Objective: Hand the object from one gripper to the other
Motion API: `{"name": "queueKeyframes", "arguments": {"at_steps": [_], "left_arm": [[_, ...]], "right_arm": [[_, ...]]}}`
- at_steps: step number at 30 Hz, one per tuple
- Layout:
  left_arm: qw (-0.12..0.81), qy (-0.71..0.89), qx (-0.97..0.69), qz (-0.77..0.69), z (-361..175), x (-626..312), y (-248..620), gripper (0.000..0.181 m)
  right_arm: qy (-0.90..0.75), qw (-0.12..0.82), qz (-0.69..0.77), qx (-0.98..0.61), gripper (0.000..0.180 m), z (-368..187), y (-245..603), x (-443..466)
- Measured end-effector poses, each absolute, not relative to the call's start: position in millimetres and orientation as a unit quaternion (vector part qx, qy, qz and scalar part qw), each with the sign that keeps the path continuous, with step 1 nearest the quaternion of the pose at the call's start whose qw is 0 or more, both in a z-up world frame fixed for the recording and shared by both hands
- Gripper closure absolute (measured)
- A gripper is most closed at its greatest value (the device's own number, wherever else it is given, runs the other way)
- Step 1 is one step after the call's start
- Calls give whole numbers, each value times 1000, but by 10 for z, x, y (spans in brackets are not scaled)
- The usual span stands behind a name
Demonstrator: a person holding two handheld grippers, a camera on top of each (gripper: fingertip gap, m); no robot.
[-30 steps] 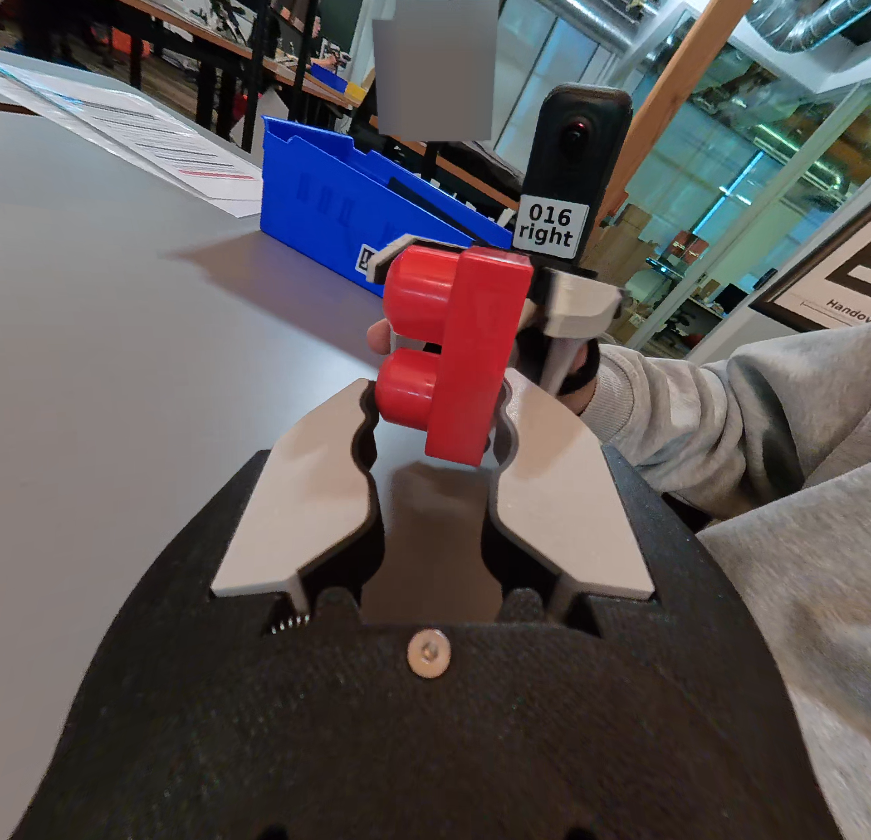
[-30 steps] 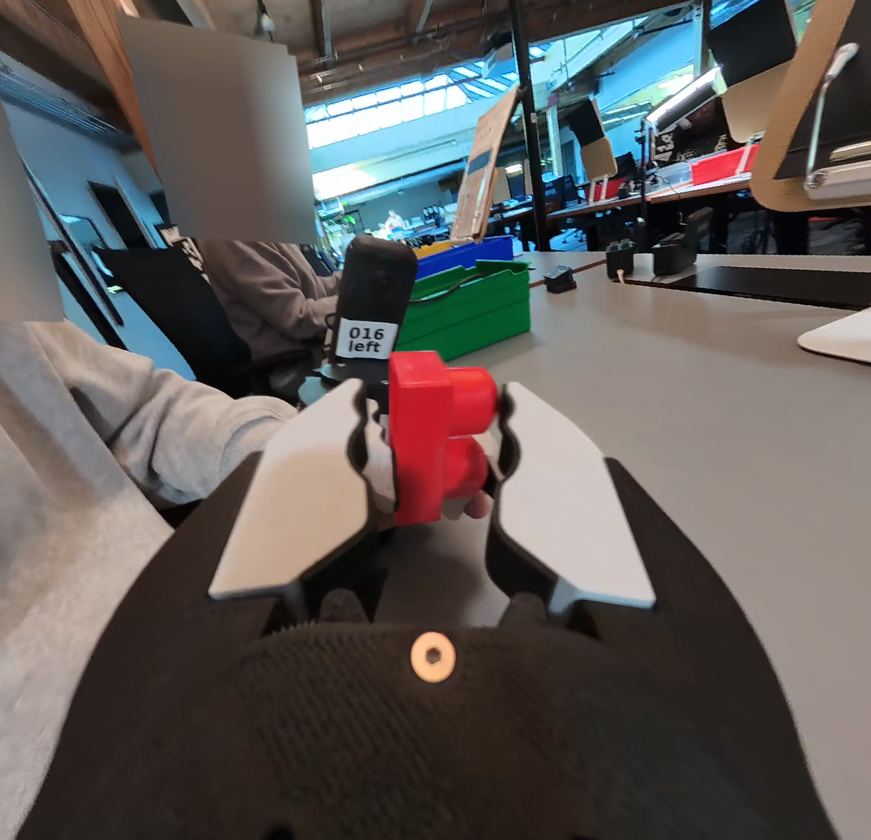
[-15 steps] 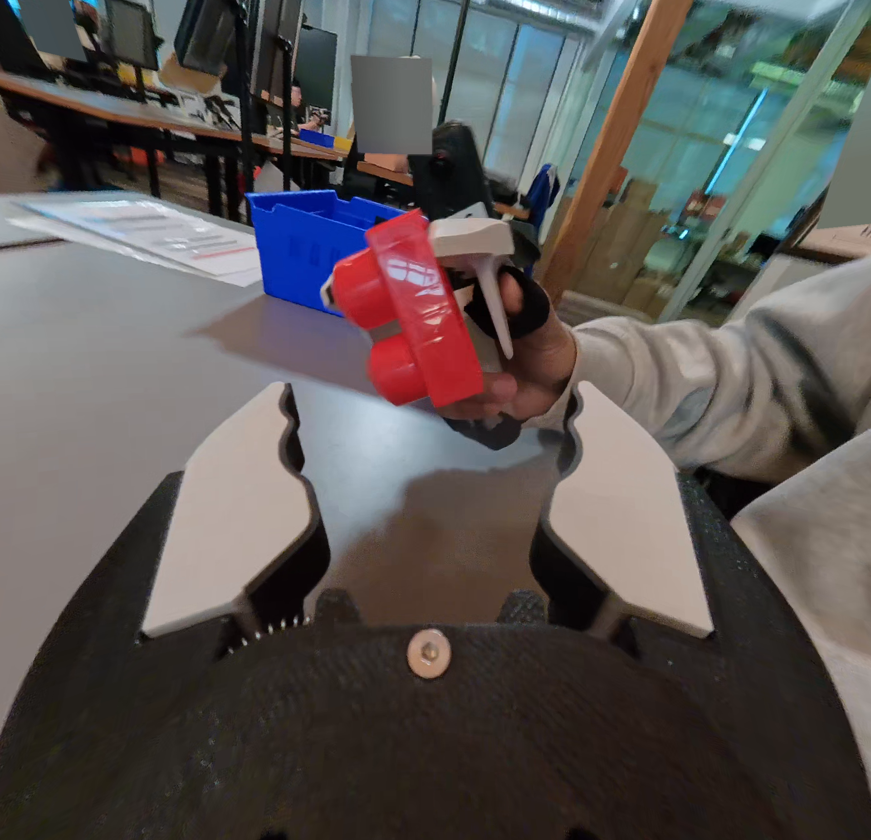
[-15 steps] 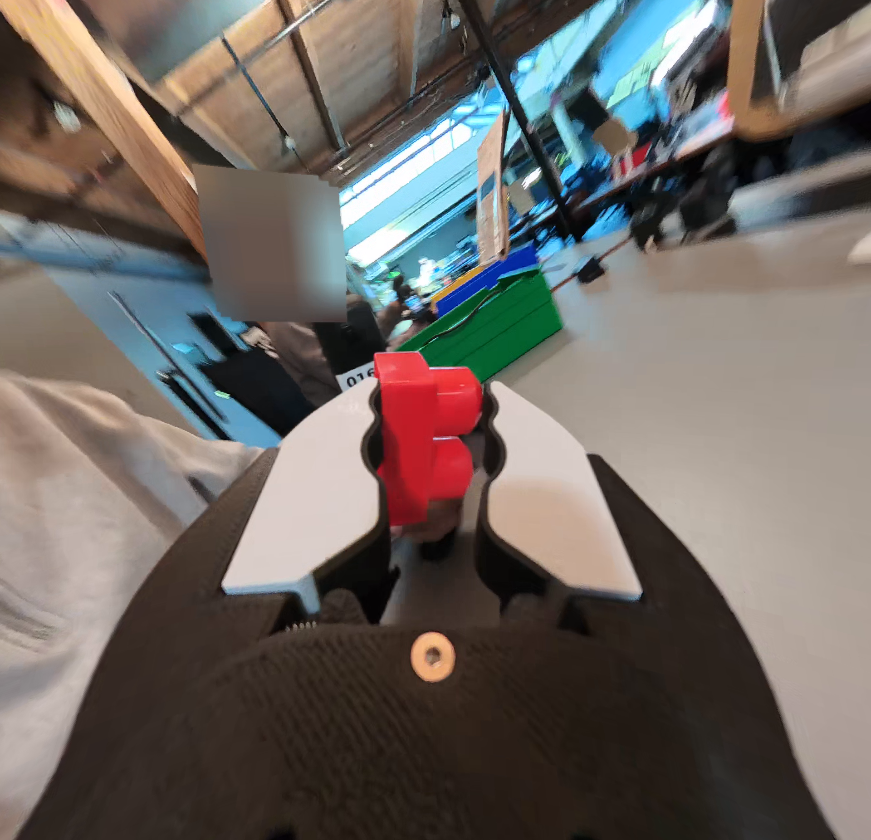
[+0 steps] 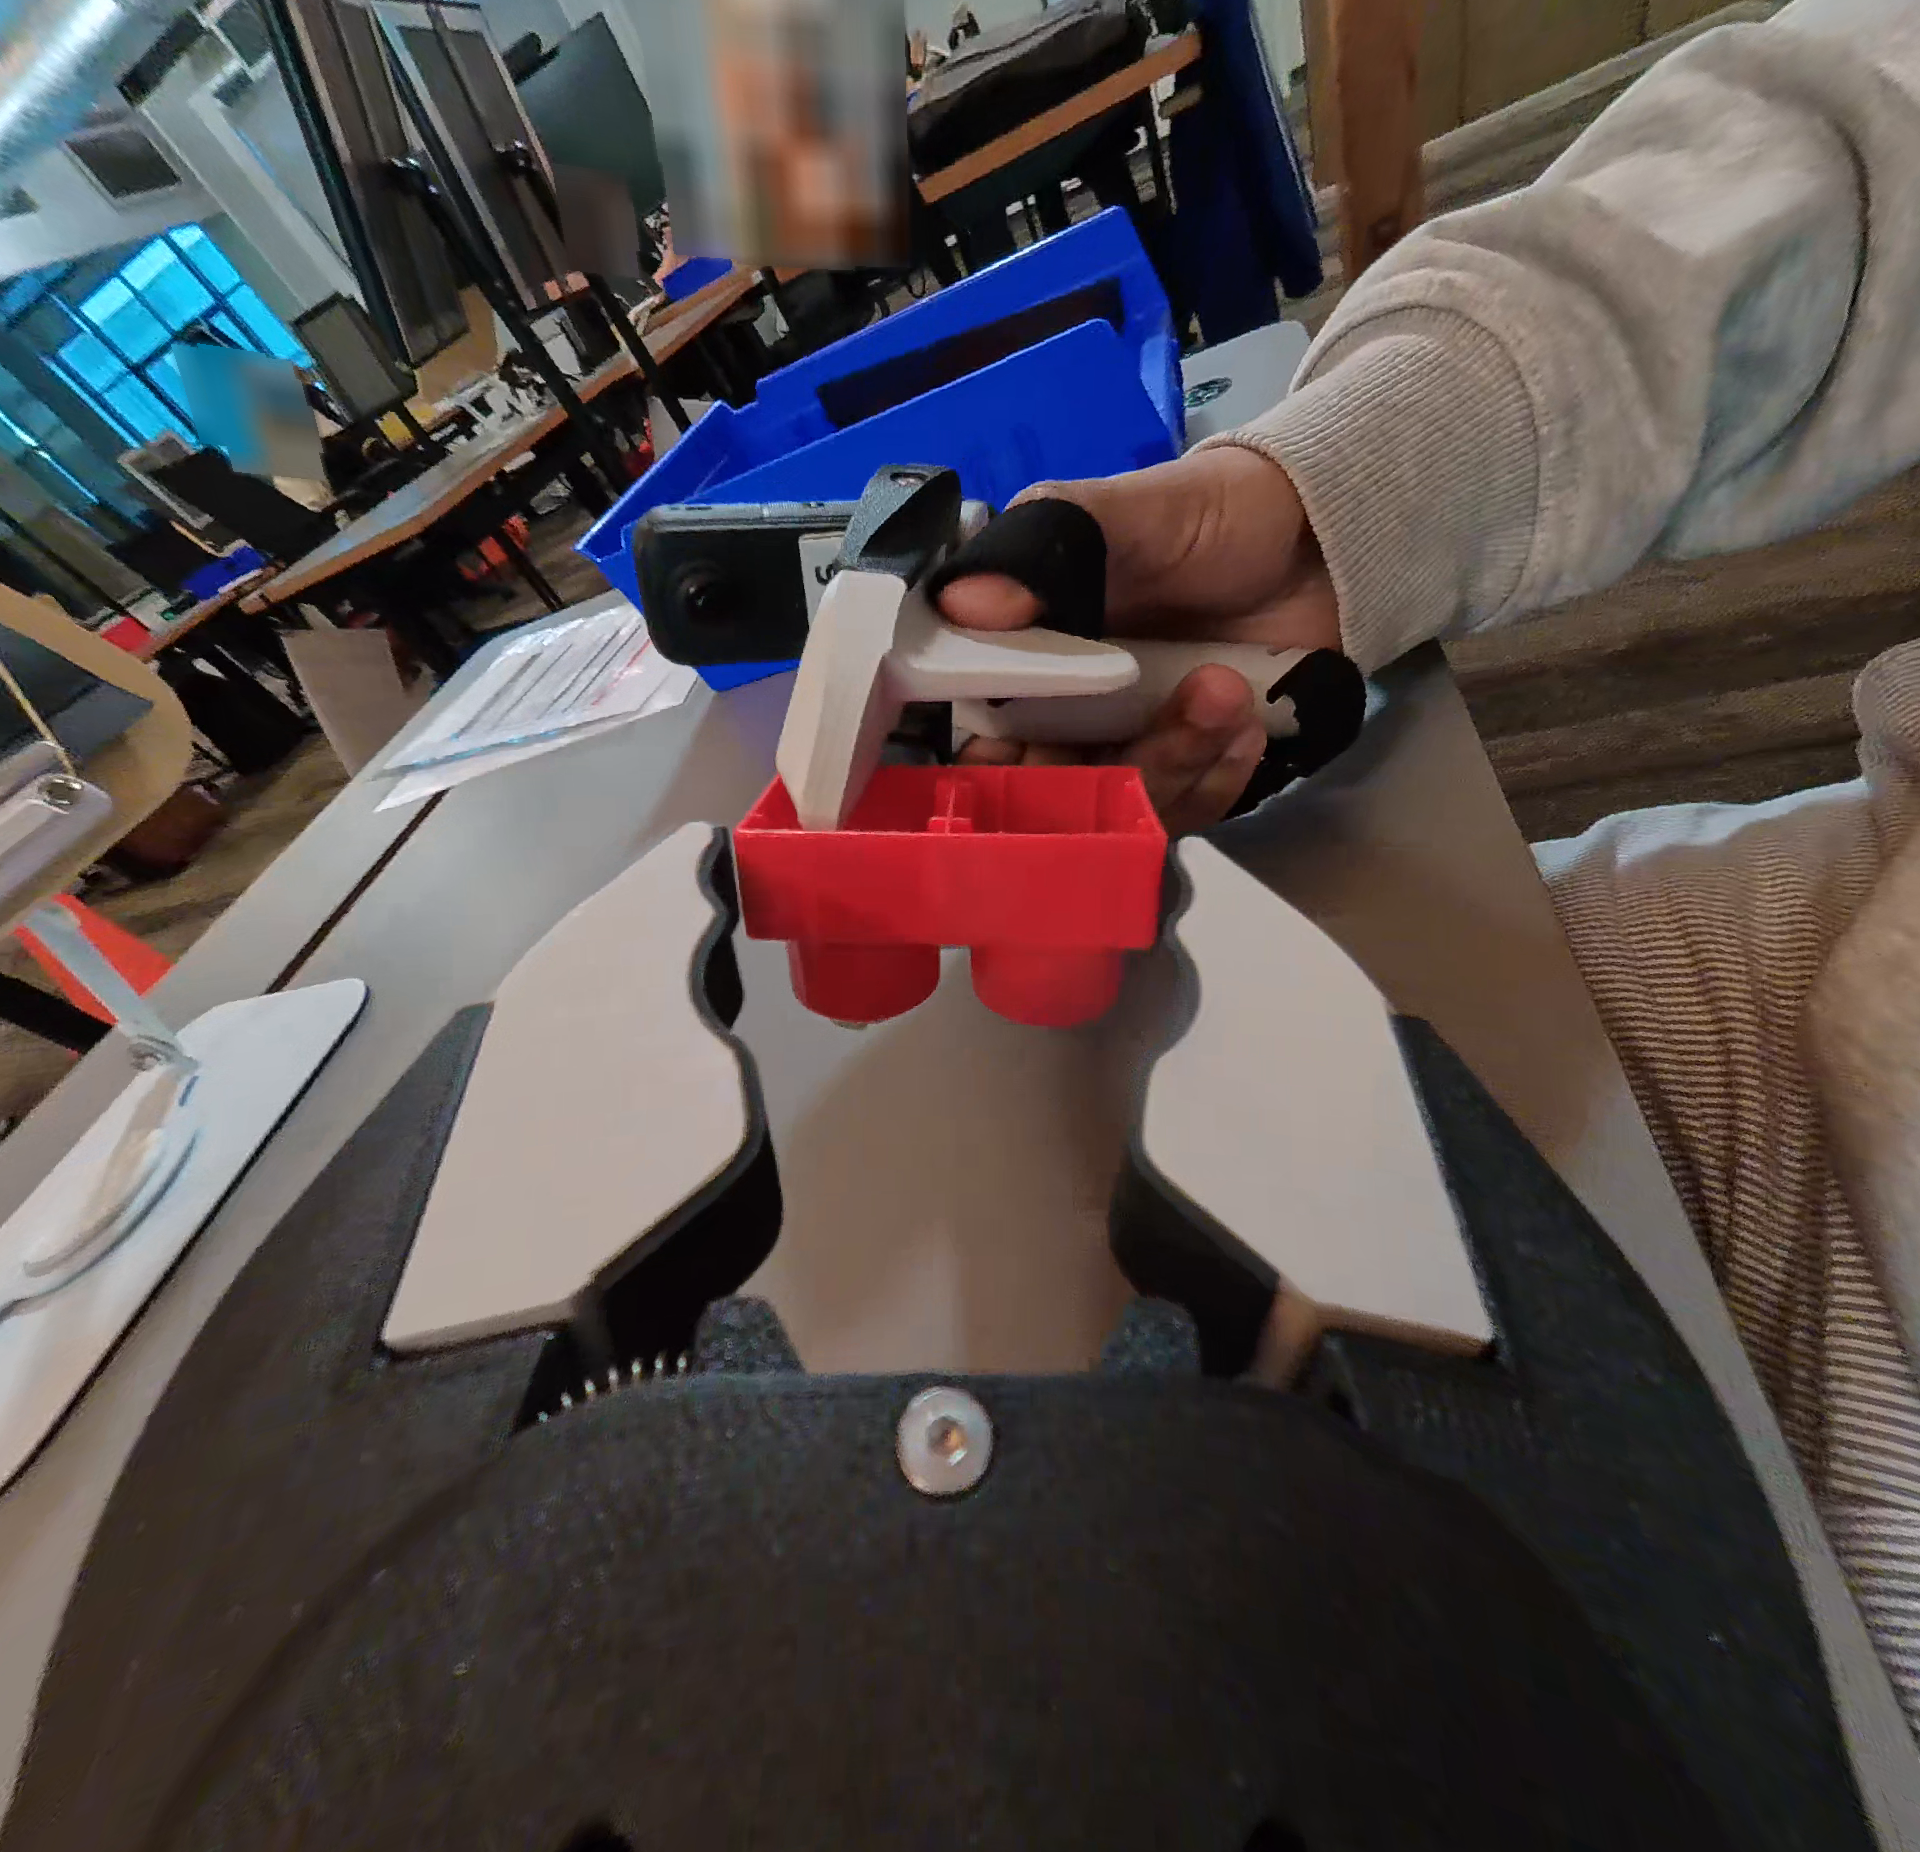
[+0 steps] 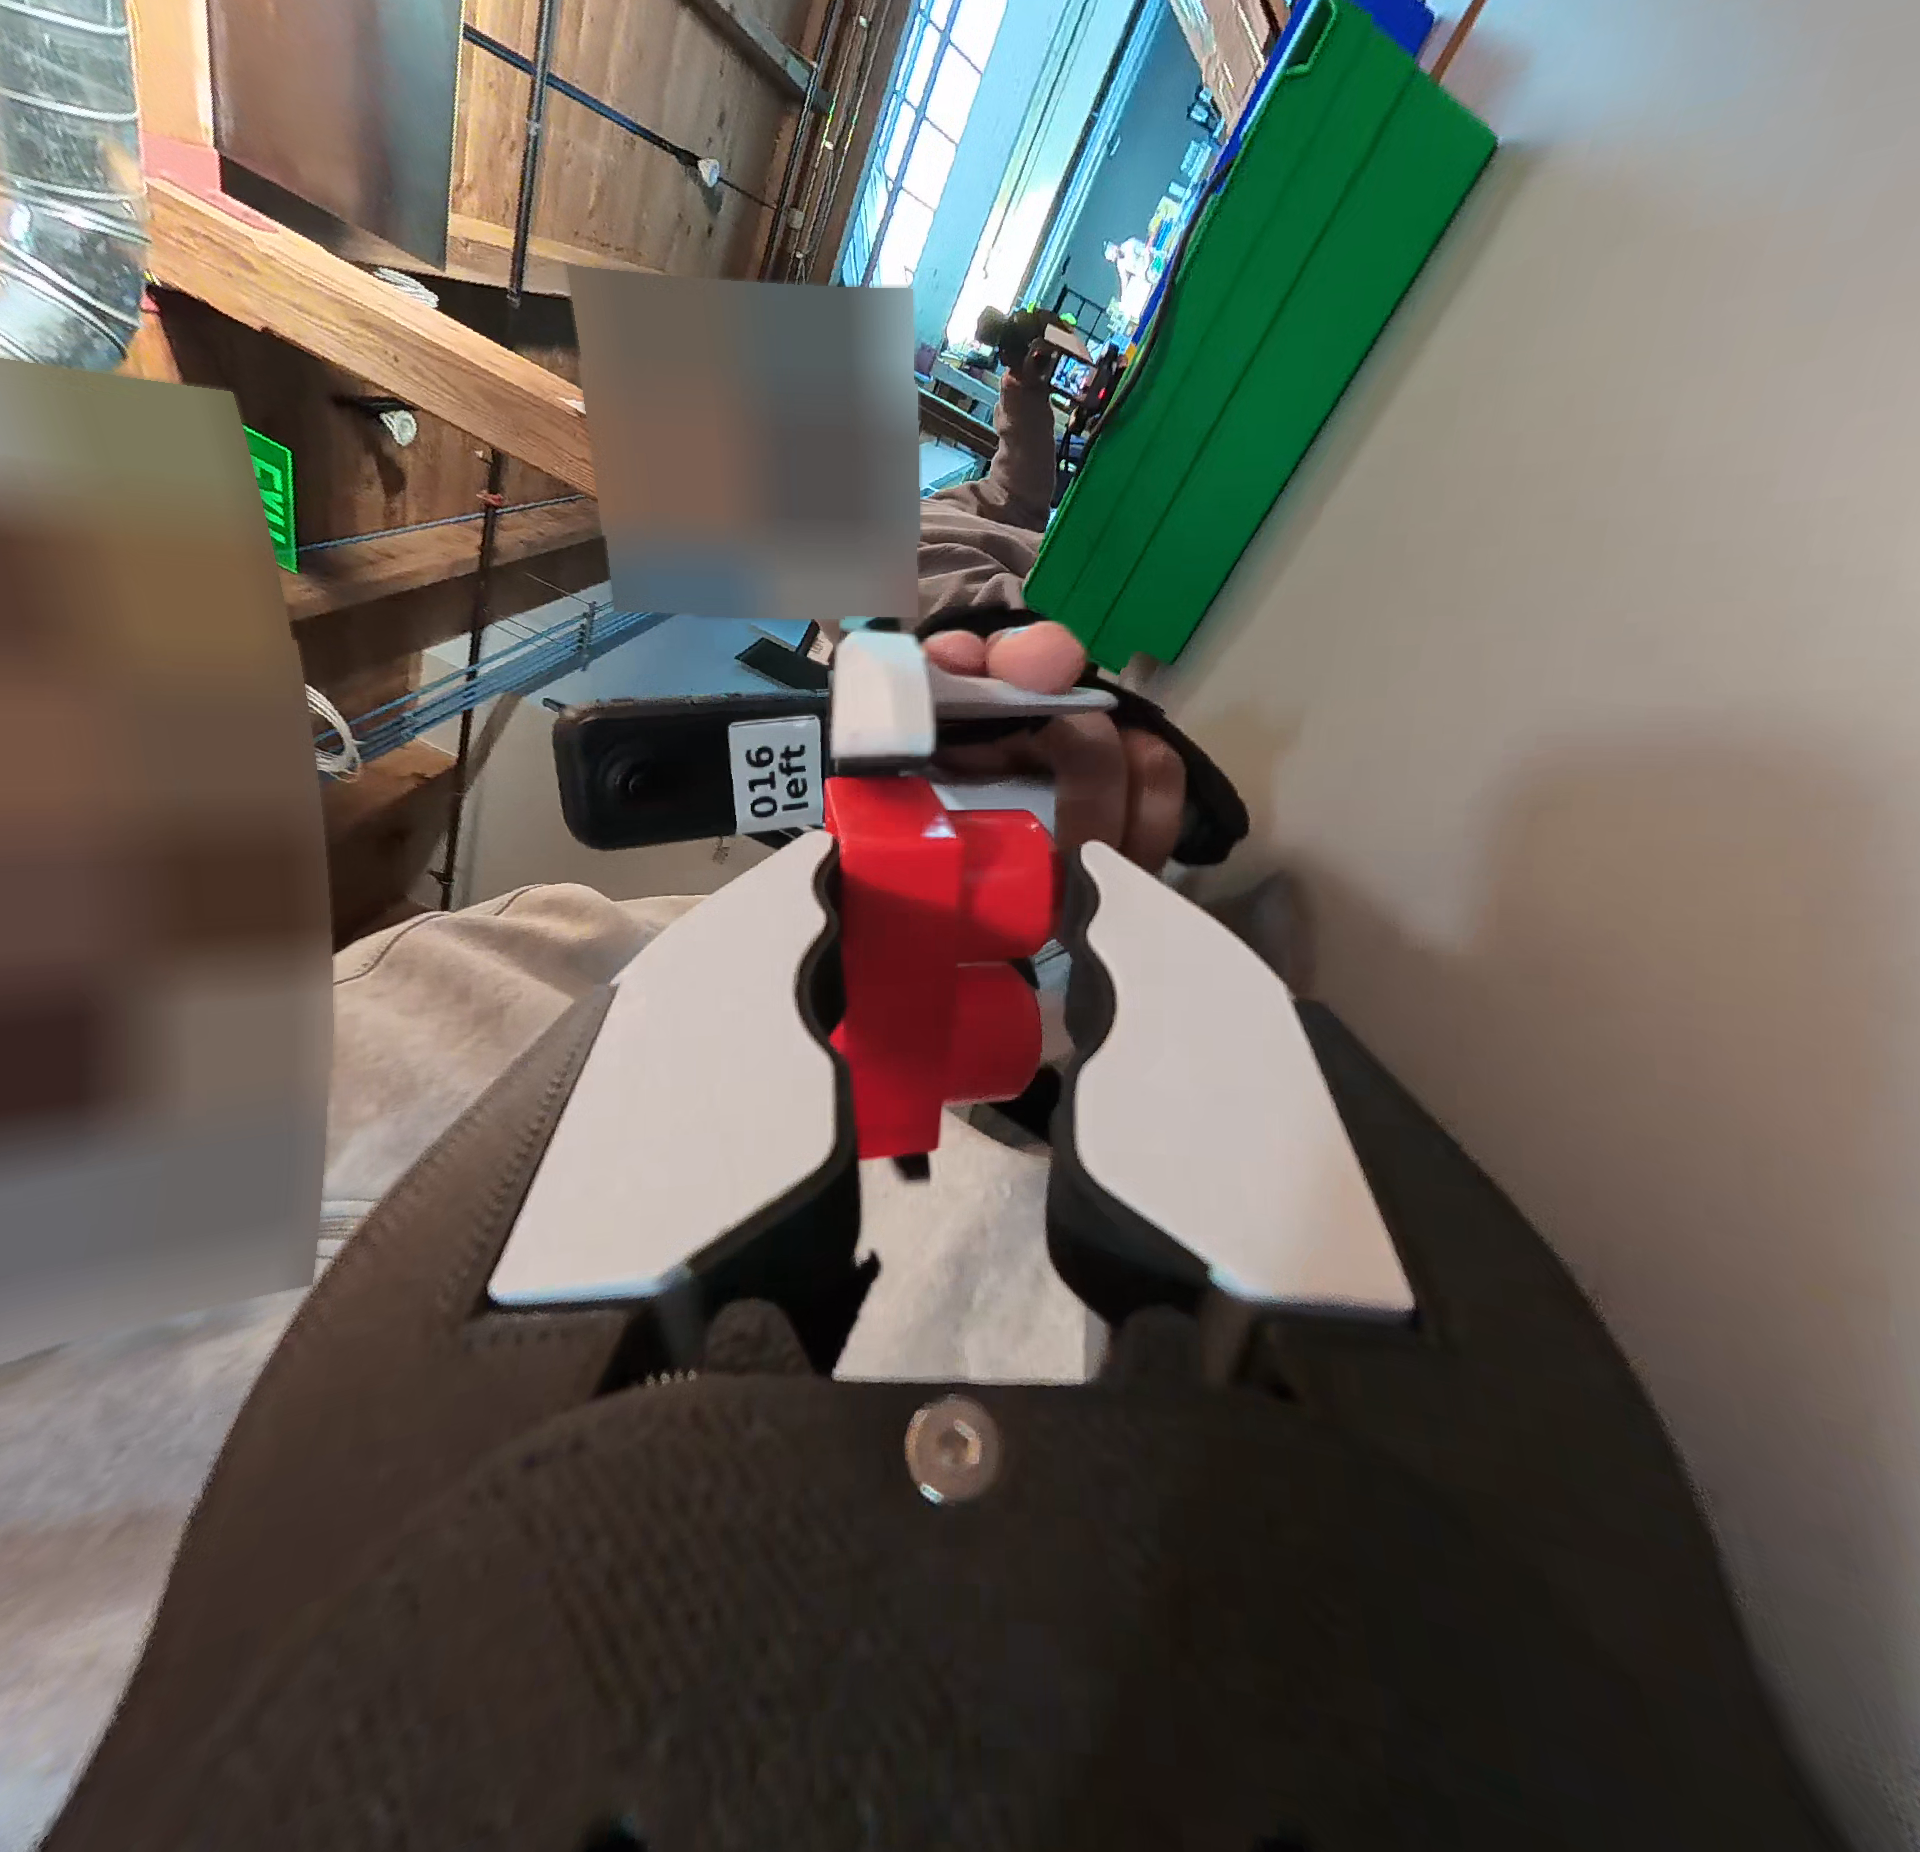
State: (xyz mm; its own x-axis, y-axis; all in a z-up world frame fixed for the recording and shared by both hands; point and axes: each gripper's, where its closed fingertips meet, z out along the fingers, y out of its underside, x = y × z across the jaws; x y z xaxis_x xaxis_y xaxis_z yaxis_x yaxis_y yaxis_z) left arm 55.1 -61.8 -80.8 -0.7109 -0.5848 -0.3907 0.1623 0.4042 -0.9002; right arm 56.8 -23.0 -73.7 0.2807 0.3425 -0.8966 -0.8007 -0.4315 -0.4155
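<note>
In the left wrist view, the red block (image 5: 948,877) sits between the tips of the left gripper (image 5: 948,903), its two round studs pointing back toward the camera and its hollow underside facing up. Both pale fingers (image 5: 623,1085) touch the block's short ends, so the left gripper is closed partway onto it and grips it. Just behind the block, the right gripper (image 5: 831,753) reaches in from beyond, one white finger dipping into the block's open cavity; its other finger is hidden under the block. A hand (image 5: 1174,597) in a grey sleeve holds that gripper. Beyond the block stands a blue bin (image 5: 956,400) on the grey table (image 5: 499,867), with a sheet of paper (image 5: 540,690) to the block's left.

In the right wrist view, the same red block (image 6: 935,961) stands on end between the tips of the right gripper (image 6: 951,929). The left-hand finger (image 6: 707,1075) presses on the block's flat base and the other meets the studs, so this gripper is also narrowed onto the block and clamps it. Right behind the block the left gripper (image 6: 878,753) comes in, one white finger touching the block's upper end, with a hand (image 6: 1101,763) behind it. A green bin (image 6: 1268,327) lies farther off beyond the block on the table (image 6: 1610,659).
</note>
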Motion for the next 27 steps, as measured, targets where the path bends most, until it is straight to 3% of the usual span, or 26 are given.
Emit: {"name": "queueKeyframes", "arguments": {"at_steps": [7, 12, 15, 22, 27], "left_arm": [[351, 750, -152, -539, -772, 570, -610, 104], [335, 723, -202, -569, -712, 648, -499, 104], [288, 691, -249, -614, -653, 690, -409, 104], [125, 565, -332, -745, -425, 716, -183, 104], [-36, 496, -367, -787, -434, 712, -175, 104]], "right_arm": [[189, 506, 582, -608, 139, -738, -224, 593], [216, 566, 543, -582, 102, -670, -211, 816], [206, 621, 492, -574, 98, -561, -263, 970], [25, 761, 173, -624, 90, -263, -417, 1022], [-121, 758, -29, -640, 86, -270, -403, 820]]}}
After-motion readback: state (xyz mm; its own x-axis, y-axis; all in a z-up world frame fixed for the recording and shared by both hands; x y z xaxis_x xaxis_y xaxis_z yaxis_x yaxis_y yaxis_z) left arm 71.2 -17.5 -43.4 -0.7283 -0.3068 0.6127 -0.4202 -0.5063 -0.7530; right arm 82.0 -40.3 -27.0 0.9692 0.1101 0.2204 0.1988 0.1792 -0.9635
